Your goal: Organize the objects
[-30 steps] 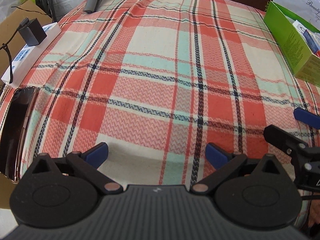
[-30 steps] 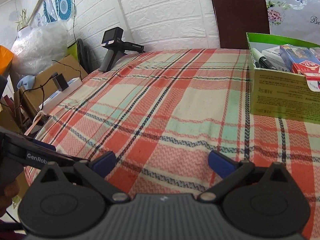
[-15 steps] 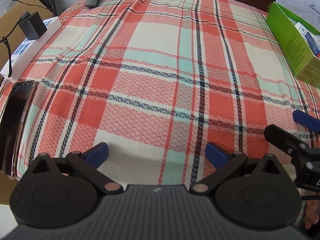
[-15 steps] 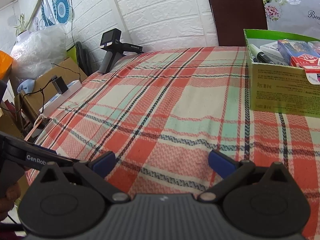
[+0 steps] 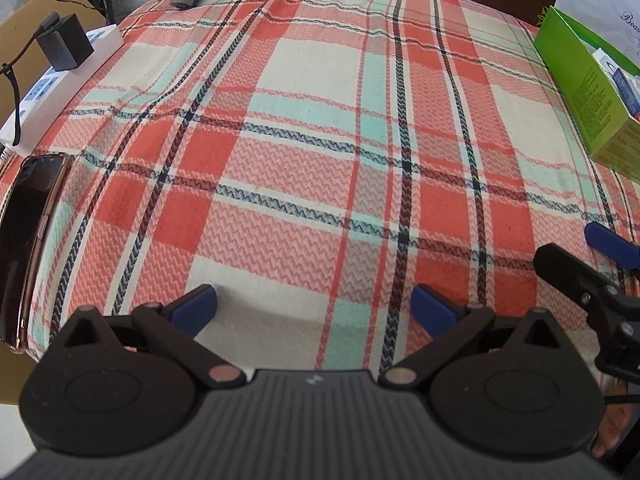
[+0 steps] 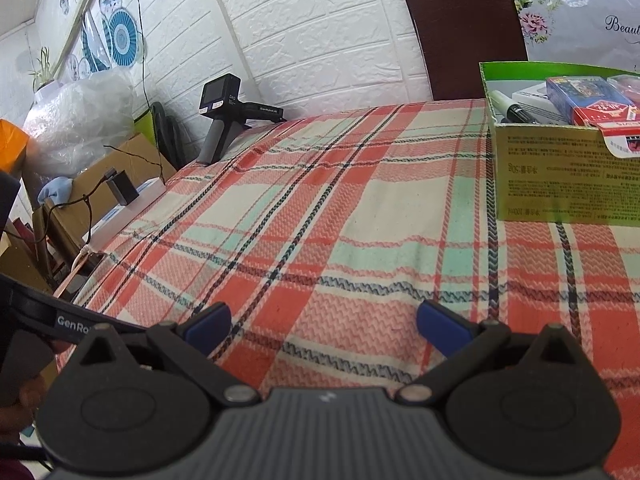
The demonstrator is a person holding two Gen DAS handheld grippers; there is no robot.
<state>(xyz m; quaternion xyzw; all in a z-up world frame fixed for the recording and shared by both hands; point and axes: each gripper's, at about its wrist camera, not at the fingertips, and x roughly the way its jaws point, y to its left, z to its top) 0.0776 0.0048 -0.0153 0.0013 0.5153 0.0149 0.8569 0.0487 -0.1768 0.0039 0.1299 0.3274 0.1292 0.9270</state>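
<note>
We found the left gripper (image 5: 314, 306) with its blue-padded fingers spread apart and holding nothing, low over the near edge of the table. The right gripper (image 6: 324, 324) stood likewise, fingers apart and empty. Between and beyond them the red, cream and mint plaid tablecloth (image 5: 320, 152) lay bare of loose items. The green cardboard box (image 6: 560, 176) at the far right already held a black marker, card packs and small cartons, so we judged the sorting largely done. A dark phone (image 5: 24, 248) rested on the left edge; whether it belonged to the task we could not tell. A spare black handheld gripper (image 6: 224, 120) stood at the far left corner. Beyond were a white brick-pattern wall (image 6: 320, 32), a brown chair back (image 6: 460, 28) and a white power strip (image 5: 52, 88).
</note>
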